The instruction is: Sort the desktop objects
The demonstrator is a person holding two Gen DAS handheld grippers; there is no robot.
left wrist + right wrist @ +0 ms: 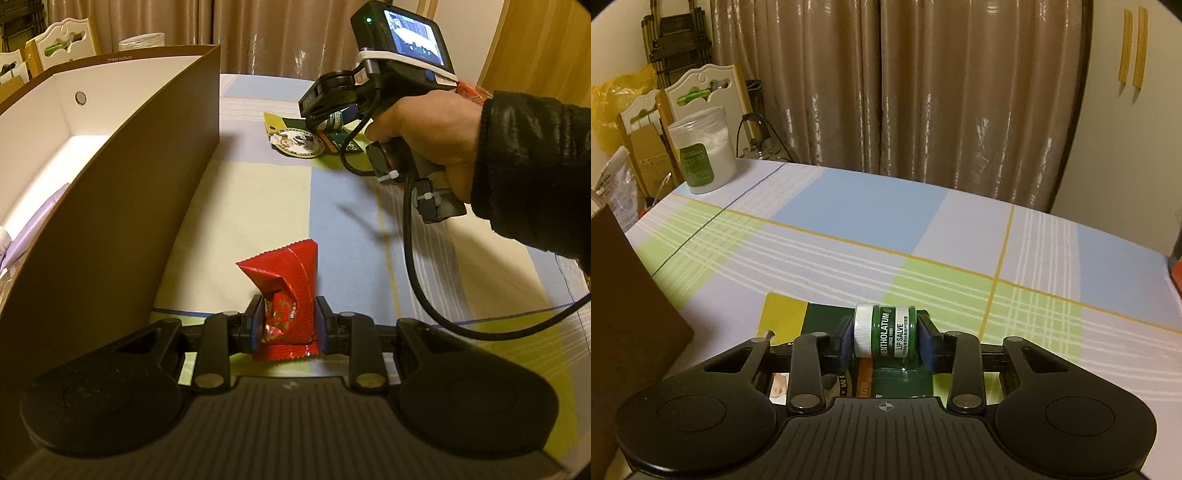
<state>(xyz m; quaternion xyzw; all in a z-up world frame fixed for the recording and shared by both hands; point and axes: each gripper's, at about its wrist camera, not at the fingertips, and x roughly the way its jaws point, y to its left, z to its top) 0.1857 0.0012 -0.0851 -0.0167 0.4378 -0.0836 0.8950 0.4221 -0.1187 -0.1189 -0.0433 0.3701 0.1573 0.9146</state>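
While the lip salve jar (885, 330) lies sideways between the pads of the right gripper (886, 341), clamped cap to base just above a green card (820, 317), its round ends could slip if the squeeze is light. Nearer, the left gripper (289, 326) pinches a crumpled red wrapper (286, 291) above the tablecloth (258, 206), just right of the brown box (122, 206).

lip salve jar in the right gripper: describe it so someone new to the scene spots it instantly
Start at the checked tablecloth, right of the tall brown box. A green and yellow card lies there, and the right gripper is over it, its pads against the ends of the lip salve jar. The jar is small, dark green, on its side, with a ribbed white lid, unlike the red wrapper in the left gripper.
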